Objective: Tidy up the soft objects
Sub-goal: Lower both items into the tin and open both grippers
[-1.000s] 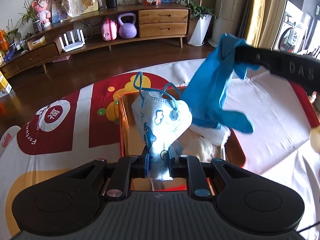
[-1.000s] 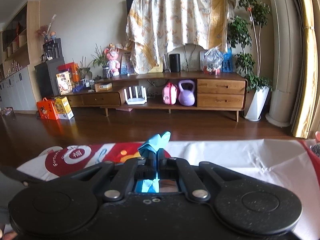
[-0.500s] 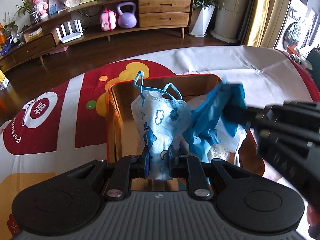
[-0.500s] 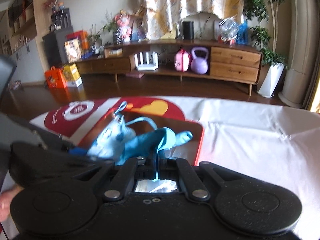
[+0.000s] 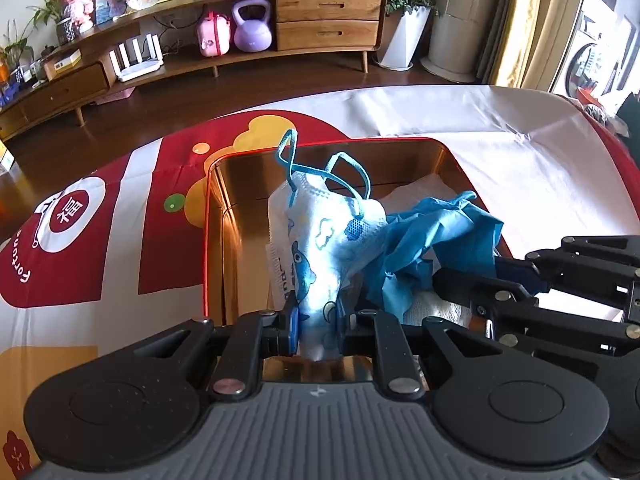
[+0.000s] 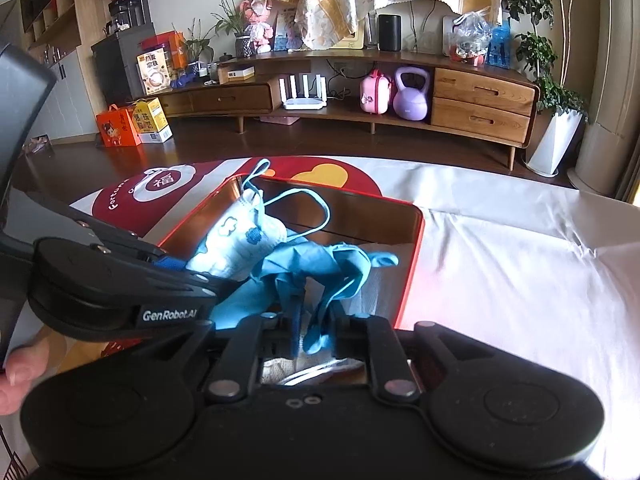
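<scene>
Tongs on the left (image 5: 318, 314) pinch the bottom of a face mask (image 5: 328, 248) and hold it up over the box (image 5: 218, 216). The mask has blue sea animals on it, and its blue loops stick up. Tongs on the right (image 6: 316, 330) pinch a blue glove (image 6: 316, 268), which hangs crumpled just beside the mask, touching it, inside the red-edged box. White cloth (image 6: 376, 284) lies at the bottom of the box. The box sits on a red and white tablecloth (image 5: 120, 248).
</scene>
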`<state>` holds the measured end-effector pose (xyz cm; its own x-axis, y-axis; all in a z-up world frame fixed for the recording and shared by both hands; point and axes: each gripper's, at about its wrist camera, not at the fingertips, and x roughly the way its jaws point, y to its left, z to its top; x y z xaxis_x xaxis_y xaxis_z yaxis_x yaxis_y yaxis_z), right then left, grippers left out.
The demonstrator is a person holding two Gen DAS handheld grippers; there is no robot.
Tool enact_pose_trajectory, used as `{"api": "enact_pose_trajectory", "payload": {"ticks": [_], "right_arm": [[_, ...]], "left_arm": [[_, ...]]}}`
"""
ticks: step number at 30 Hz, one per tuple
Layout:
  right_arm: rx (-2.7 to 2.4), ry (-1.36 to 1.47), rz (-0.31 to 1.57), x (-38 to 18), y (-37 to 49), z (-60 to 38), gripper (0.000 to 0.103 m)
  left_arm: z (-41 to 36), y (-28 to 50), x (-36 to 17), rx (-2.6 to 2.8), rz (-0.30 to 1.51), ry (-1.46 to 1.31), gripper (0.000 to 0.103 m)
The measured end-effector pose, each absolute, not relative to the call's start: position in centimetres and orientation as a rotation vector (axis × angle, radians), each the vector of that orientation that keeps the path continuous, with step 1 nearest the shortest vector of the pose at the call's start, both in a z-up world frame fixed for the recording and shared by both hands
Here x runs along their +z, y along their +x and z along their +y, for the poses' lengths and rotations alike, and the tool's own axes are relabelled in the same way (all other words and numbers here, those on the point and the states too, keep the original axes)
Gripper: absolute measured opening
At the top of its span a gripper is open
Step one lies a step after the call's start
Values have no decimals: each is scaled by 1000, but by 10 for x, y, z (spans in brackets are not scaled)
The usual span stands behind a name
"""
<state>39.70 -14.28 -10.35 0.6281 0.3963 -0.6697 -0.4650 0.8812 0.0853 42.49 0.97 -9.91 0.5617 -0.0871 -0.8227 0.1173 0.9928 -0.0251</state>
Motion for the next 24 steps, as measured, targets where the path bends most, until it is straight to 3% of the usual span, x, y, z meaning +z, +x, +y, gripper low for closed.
{"api": "enact_pose_trajectory", "payload": {"ticks": [11, 15, 23, 24], "right_arm": [[479, -96, 736, -93, 389, -151, 31], [474, -83, 732, -88, 386, -157, 39], [480, -58, 719, -75, 374, -165, 52], [481, -54, 715, -73, 371, -166, 52]], "left_arm": [[11, 418, -88, -108, 954, 23, 18], [12, 413, -83, -107, 942, 14, 29], [15, 401, -75, -108, 941, -8, 32], [16, 398, -73, -111, 939, -8, 41]]}}
